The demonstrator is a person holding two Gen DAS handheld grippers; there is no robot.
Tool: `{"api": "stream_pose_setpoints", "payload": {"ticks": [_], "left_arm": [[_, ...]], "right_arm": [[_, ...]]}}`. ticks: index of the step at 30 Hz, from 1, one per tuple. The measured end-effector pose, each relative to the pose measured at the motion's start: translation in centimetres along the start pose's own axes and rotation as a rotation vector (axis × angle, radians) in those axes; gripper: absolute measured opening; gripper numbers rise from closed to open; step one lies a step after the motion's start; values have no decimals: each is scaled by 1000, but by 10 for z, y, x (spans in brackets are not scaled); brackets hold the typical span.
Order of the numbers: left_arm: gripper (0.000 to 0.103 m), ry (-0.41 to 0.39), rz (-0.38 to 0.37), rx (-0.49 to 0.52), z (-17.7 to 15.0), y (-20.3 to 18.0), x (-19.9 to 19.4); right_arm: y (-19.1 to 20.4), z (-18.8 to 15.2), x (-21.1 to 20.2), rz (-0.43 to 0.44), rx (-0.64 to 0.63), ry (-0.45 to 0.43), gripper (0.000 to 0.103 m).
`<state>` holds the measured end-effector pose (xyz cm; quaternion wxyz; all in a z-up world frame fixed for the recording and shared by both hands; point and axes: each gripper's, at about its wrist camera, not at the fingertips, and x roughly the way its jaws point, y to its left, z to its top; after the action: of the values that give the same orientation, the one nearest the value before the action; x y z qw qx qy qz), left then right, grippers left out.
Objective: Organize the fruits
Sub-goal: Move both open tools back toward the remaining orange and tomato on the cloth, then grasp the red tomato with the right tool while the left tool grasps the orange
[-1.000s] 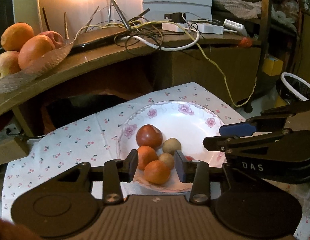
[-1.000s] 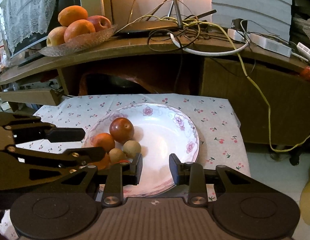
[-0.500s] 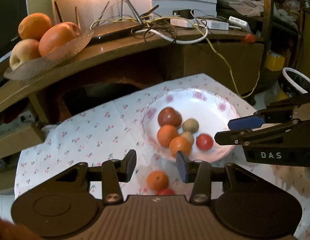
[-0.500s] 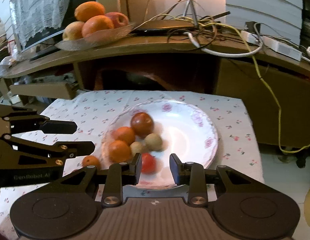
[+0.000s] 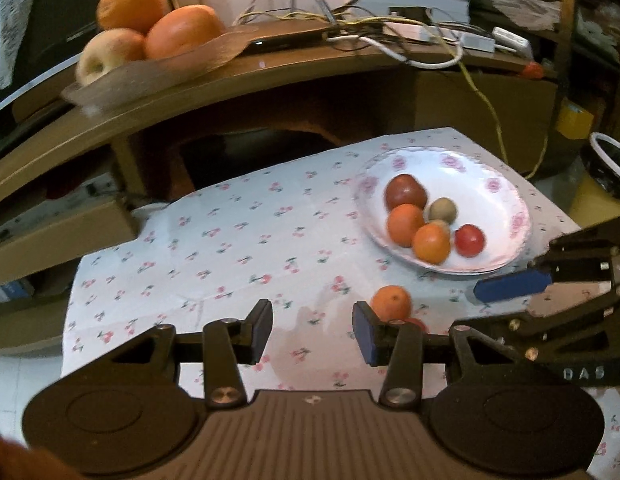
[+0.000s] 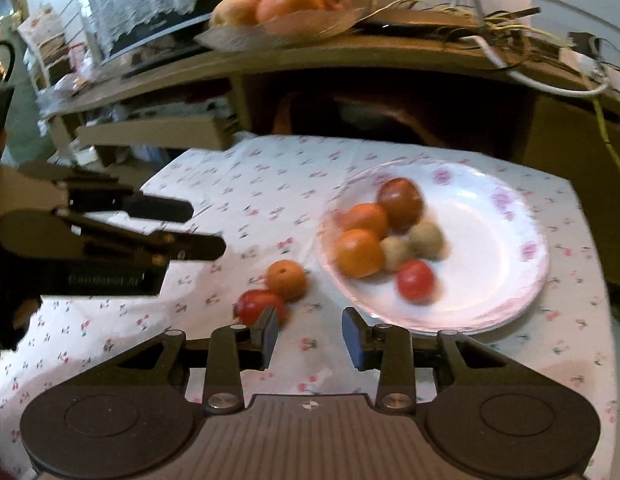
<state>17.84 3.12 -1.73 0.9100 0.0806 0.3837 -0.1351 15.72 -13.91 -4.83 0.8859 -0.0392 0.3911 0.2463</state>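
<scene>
Fruit, nine pieces on my low table: six on the flowered plate, namely a dark red apple, two oranges touching each other, two small brownish fruits side by side, and one red tomato nearest me. Two lie loose on the cherry-print cloth just left of the plate: a small orange and, touching it, a second red tomato. Further fruit sits in a glass dish on the wooden shelf behind. My left tongs stand parted over bare cloth, nothing between them; the small orange shows just past their right finger. My right tongs have just been opening and are likewise empty, with the loose tomato beside their left finger.
</scene>
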Motion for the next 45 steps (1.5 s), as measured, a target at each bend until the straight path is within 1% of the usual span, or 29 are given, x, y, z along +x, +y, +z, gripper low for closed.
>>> {"api": "stream_pose_setpoints", "payload": {"ticks": [4,10,11,15,18,19,25,31,37,40,43,45], "left_arm": [[50,-6,4,-16,-2,10,-3],[50,-9,15,-41,-6,24,-7],[50,-8,16,-44,-7,25,-7],[50,-8,12,-54,-7,28,-8],[50,-12,2,-52,-6,27,-8],[50,-11,-2,-50,-6,26,-8],[50,9,-34,-27,-6,12,2],[50,31,-82,6,-3,-11,18],[50,55,-86,38,2,-36,40],[51,61,-103,39,4,-44,50],[51,73,-87,55,3,-51,58],[52,64,-88,43,3,-51,60]], "right_arm": [[9,4,12,35,6,14,40],[18,7,28,49,11,39,40],[20,8,31,50,10,45,42],[23,10,37,38,7,57,42],[23,9,41,32,8,73,40],[24,10,41,27,1,73,38],[22,6,31,22,-9,80,36],[2,-1,9,-15,31,80,36],[-24,-14,1,-70,79,106,36],[-32,-17,-4,-71,86,105,36],[-37,-20,-8,-77,90,103,37],[-39,-20,-9,-83,93,103,37]]}}
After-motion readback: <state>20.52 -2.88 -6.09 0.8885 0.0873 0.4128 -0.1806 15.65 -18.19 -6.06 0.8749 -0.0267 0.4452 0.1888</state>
